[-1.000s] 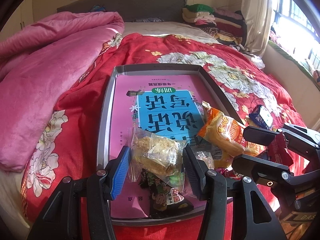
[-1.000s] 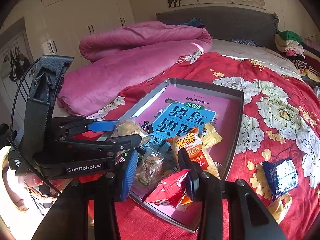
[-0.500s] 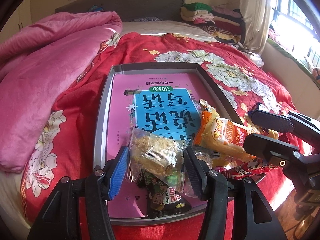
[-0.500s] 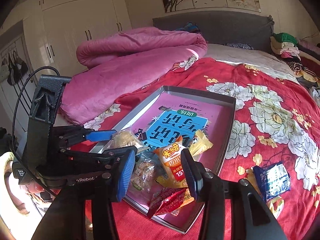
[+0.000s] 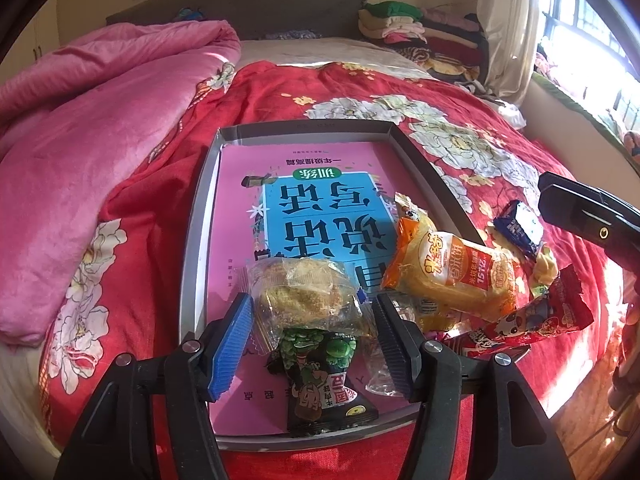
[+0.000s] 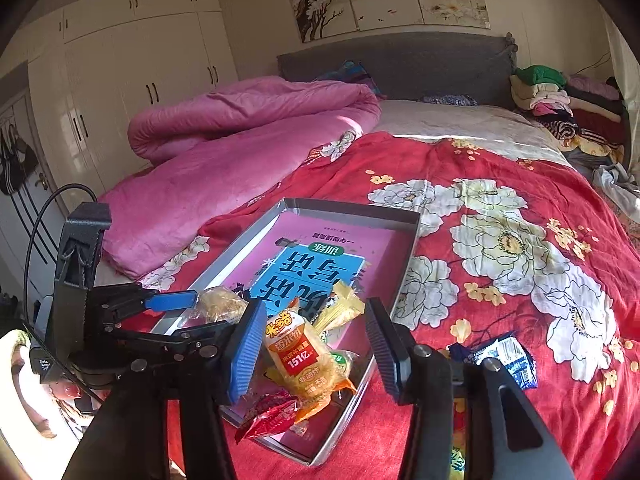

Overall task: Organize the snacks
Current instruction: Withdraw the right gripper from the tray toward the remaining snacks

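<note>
A: What's on the bed rn?

B: Shallow grey tray [image 5: 191, 240] on the red floral bedspread [image 6: 500, 280], w/ a pink and blue book [image 5: 316, 208] lying flat inside it. Snacks are piled at the near end of the tray.

A: Left gripper [image 5: 312, 340]?

B: Jaws opening. A clear-wrapped crumbly cake [image 5: 306, 296] sits between the pads, but there's a gap on both sides, so no squeeze on it. It lies on the book, partly over a dark green-pea packet [image 5: 324, 380].

A: And the right gripper [image 6: 316, 354]?

B: Also opening, hanging above the near right corner of the tray. The orange rice-cracker pack [image 6: 304, 356] shows between its fingers in the right wrist view, but it's resting in the tray and the pads aren't touching it.

A: Other snacks?

B: Red packet [image 6: 268, 416] by the tray's near edge, just below the orange one. Small yellow wrapper [image 6: 340, 312] behind it, on the book. A blue packet [image 6: 504, 356] is outside the tray, on the bedspread to its right.

A: Rest of the bed?

B: Pink quilt [image 6: 224, 152] bunched up on the left, folded clothes [image 6: 544, 92] stacked by the headboard.
</note>
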`<state>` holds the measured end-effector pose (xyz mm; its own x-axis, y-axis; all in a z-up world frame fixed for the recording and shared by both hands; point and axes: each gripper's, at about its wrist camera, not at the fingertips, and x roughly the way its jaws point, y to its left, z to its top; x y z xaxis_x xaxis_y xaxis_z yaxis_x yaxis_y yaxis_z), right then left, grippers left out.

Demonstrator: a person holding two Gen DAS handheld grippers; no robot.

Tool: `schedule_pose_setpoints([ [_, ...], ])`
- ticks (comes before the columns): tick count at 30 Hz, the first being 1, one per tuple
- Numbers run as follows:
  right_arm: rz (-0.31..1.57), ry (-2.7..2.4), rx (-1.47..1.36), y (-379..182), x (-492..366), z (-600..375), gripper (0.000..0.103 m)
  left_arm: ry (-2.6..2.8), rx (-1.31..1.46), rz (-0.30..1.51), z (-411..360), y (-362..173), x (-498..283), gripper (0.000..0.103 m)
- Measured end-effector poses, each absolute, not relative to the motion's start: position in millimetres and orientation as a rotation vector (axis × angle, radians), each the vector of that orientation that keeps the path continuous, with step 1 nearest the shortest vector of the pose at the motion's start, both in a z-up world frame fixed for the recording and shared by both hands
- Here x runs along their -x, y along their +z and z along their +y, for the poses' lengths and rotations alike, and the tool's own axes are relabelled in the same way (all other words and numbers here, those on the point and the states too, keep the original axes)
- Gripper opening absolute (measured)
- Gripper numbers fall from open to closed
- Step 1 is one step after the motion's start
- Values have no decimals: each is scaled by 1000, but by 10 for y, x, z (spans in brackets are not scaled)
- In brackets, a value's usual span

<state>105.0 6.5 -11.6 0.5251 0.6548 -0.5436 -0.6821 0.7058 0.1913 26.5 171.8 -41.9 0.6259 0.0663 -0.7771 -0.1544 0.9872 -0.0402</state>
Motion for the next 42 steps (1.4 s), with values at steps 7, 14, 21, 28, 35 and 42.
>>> schedule_pose_setpoints([
  [7, 623, 764, 20, -71, -1086, -153, 52, 123, 133, 881, 1755, -397, -255, 64],
  [14, 601, 727, 26, -27, -1074, -306, 57, 111, 189, 847, 1830, -331, -218, 65],
  [21, 584, 731, 44, -13, -1026, -297, 63, 105, 218, 802, 1850, -238, -167, 74],
  [28, 592, 762, 76, -62, -934, -201, 69, 99, 267, 781, 1901, -186, -126, 76],
  [35, 589, 789, 96, -74, -832, -133, 73, 105, 309, 739, 1948, -96, -41, 76],
  [42, 576, 799, 106, -39, -757, -161, 75, 94, 323, 703, 1884, 32, 42, 77],
])
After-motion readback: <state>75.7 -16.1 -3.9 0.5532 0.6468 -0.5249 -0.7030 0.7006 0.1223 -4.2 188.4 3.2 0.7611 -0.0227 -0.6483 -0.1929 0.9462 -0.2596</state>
